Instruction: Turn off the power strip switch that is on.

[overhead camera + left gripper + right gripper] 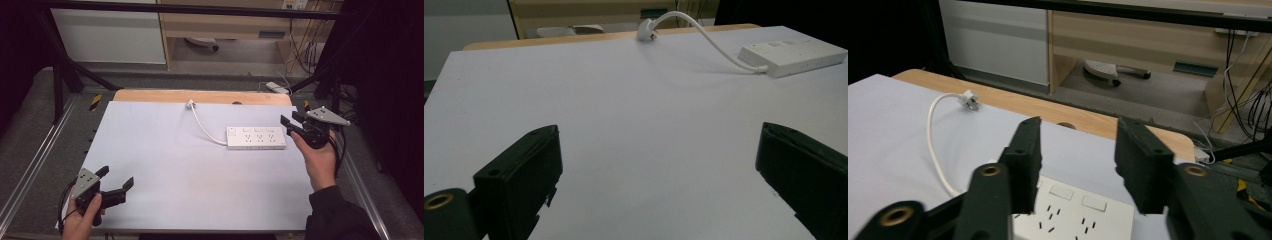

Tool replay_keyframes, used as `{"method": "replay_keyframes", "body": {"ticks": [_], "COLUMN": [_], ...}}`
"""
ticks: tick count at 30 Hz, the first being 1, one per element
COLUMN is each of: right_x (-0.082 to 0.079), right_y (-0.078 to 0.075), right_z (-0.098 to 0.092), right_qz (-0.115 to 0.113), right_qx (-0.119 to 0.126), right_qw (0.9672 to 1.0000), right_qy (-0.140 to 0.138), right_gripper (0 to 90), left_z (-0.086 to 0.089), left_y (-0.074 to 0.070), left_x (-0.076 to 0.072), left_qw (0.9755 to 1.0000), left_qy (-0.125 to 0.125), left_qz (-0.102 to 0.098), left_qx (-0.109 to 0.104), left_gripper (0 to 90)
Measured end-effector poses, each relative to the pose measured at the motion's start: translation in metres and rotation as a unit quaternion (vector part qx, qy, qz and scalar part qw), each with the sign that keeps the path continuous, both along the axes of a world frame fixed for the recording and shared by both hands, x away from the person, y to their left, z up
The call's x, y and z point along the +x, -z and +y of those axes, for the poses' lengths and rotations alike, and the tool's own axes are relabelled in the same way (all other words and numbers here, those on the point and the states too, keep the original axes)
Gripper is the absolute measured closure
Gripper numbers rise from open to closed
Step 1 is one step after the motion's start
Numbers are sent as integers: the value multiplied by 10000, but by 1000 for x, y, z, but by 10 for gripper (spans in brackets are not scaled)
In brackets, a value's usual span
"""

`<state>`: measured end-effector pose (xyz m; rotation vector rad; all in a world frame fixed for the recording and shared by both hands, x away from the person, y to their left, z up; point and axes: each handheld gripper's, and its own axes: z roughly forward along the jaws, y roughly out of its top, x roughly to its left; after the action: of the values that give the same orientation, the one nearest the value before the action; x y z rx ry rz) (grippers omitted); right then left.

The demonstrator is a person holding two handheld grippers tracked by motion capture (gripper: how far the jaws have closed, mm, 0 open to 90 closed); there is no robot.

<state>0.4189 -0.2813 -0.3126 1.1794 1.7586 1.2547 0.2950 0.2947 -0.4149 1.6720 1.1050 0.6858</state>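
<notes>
The white power strip (256, 137) lies flat on the table (165, 165), in its far right part, with its long axis running left to right across the high view. Its cable (204, 126) leaves the left end and curves toward the far edge, where the plug (190, 104) rests unconnected near the wooden border.

The right hand-held gripper (292, 121) is by far the nearer of the two: it hovers just beside and above the strip's right end, pointing leftward along the strip's length. In the right gripper view the strip's socket face (1075, 212) shows directly beneath and between the jaws, so any reach for it would be a short drop downward and slightly left. Its jaws stand at a middling gap with nothing between them; the pads touch neither the strip nor the cable.

The left hand-held gripper (116, 181) rests well apart from the strip, at the near left corner of the table, with its jaws spread wide and empty. From its own view the strip (793, 56) lies far ahead and to the right, the plug (646, 30) far ahead near the middle.

Counted: one power strip, one cable, one plug, two hand-held grippers, each in one hand. The strip carries a row of three socket groups, as far as the high view shows.
</notes>
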Motion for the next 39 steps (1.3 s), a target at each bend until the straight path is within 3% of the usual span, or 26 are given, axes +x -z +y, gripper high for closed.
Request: {"method": "replay_keyframes", "body": {"ticks": [4, 12, 25, 31, 39], "right_x": [13, 35, 66, 86, 97], "right_y": [1, 6, 21, 40, 55], "right_z": [-1, -1, 1, -6, -5], "right_qz": [-74, -98, 114, 387, 539], "right_qx": [-13, 31, -245, -128, -165], "right_qw": [10000, 9999, 9996, 9989, 9978], "right_qy": [4, 8, 113, 238, 341], "right_gripper": [707, 841, 900, 900, 900], "left_z": [0, 1, 2, 3, 3], "left_y": [0, 0, 1, 1, 2], "left_x": [0, 1, 2, 2, 3], "left_qw": [10000, 10000, 10000, 10000, 10000], "left_qy": [-15, -11, -9, -9, 1], "left_qz": [0, 6, 29, 20, 50], "left_qx": [-3, -14, -54, -61, -63], "left_gripper": [46, 46, 46, 46, 46]}}
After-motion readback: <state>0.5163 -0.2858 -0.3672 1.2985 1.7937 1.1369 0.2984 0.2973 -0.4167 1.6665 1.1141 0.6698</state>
